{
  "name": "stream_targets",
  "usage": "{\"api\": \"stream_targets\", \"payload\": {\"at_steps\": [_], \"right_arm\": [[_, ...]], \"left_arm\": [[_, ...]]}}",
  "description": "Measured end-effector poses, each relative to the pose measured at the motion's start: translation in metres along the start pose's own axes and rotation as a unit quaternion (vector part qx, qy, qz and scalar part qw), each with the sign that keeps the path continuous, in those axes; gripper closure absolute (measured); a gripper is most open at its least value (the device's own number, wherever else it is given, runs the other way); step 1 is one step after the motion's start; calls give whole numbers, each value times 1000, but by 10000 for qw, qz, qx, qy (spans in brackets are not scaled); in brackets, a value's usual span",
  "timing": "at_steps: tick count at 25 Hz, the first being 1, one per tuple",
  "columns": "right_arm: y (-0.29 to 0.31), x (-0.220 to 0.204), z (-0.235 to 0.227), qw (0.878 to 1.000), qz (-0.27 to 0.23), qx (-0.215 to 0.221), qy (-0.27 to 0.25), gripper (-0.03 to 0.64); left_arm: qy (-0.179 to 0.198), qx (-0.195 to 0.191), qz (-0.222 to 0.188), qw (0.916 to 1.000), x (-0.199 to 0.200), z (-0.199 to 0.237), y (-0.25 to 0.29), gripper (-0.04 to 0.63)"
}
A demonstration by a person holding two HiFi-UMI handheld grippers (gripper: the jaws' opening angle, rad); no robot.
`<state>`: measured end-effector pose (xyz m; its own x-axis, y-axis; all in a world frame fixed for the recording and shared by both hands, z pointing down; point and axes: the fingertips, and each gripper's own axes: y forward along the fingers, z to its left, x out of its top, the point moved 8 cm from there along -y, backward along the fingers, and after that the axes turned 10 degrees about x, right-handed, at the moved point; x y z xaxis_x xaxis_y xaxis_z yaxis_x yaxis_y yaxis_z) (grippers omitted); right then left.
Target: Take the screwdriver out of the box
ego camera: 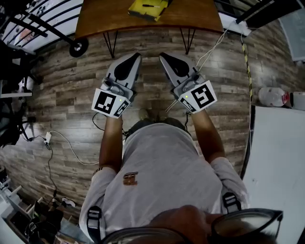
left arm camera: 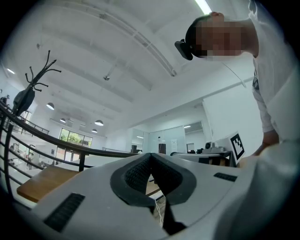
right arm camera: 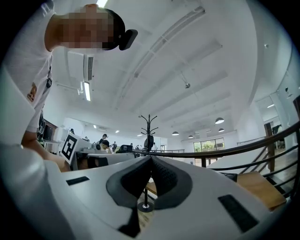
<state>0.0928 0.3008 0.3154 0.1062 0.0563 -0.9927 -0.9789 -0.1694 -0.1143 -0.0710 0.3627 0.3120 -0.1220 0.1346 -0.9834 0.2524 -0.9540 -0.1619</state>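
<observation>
I held both grippers out over the plank floor [ego camera: 62,95], short of the wooden table [ego camera: 105,19] and nearly level. My left gripper [ego camera: 138,55] was clenched on nothing. In the left gripper view [left arm camera: 150,155] its two dark ribbed pads met at the tip, with only the floor and a table leg showing through the gap lower down. My right gripper [ego camera: 161,54] was clenched the same way. Its pads closed together in the right gripper view [right arm camera: 151,157], and nothing sat between them. The two tips pointed toward the table's near edge without touching it, and they stayed a little apart from each other. The box [ego camera: 148,8] lay on the tabletop, back from the near edge and roughly midway between the left and right edges. It sat askew and was cut off by the top of the head view. It was yellow and flat, with a thin dark mark across its upper face. It was too small for me to tell whether that mark was the screwdriver, which I could not make out anywhere else. Each gripper's marker cube, left [ego camera: 109,102] and right [ego camera: 200,96], sat just ahead of my hands.
</observation>
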Motion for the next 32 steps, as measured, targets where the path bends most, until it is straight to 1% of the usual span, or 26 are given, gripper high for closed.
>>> {"api": "stream_targets", "payload": {"at_steps": [8, 15, 23, 32], "right_arm": [[20, -4, 9, 9999, 46, -105, -43, 586], [42, -11, 18, 9995, 43, -282, -100, 586], [60, -19, 28, 9985, 97, -519, -159, 585], [71, -27, 25, 9977, 160, -644, -147, 586]], "left_arm": [[16, -38, -86, 10000, 5, 27, -11, 577], [80, -206, -141, 9997, 6, 54, -16, 577], [27, -440, -152, 9989, 1, 79, -22, 577], [-29, -509, -129, 9986, -5, 98, -17, 577]]}}
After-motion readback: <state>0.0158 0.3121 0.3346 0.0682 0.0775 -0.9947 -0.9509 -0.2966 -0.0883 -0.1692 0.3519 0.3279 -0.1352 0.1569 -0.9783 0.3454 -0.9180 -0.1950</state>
